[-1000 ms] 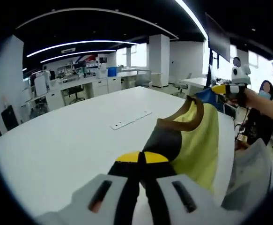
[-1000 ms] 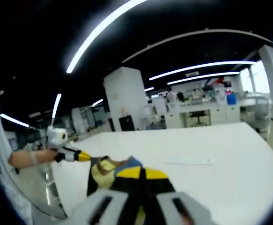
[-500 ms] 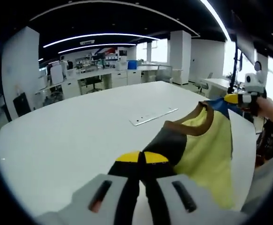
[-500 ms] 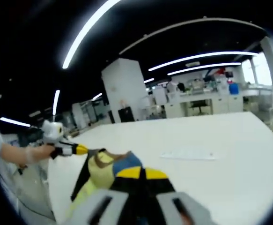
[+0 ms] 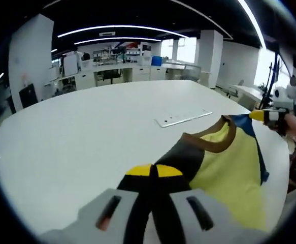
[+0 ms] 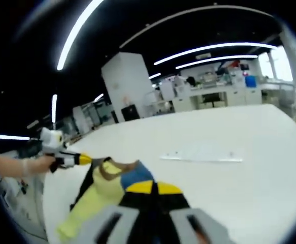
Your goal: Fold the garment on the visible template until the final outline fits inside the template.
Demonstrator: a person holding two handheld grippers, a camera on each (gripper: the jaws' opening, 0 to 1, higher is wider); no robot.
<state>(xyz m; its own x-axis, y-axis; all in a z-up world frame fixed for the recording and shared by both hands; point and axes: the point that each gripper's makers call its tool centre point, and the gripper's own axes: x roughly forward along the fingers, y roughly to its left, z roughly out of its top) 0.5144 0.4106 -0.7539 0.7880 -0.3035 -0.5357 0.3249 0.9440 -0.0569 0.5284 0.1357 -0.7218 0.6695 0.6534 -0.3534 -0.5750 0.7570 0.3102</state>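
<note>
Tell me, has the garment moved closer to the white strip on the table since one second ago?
Yes. In the left gripper view the garment now hangs lower, its collar nearer the white strip on the table.

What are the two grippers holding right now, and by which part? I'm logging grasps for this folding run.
Both hold the yellow garment with brown collar: the left gripper pinches its dark shoulder, the right gripper its blue shoulder, collar stretched between them.

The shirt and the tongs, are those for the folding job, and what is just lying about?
For the job:
- shirt, yellow with dark and blue parts
- left tongs, shut on the shirt
- right tongs, shut on the shirt
- white table

Just lying about:
- flat white strip on the table
- desks far behind
</note>
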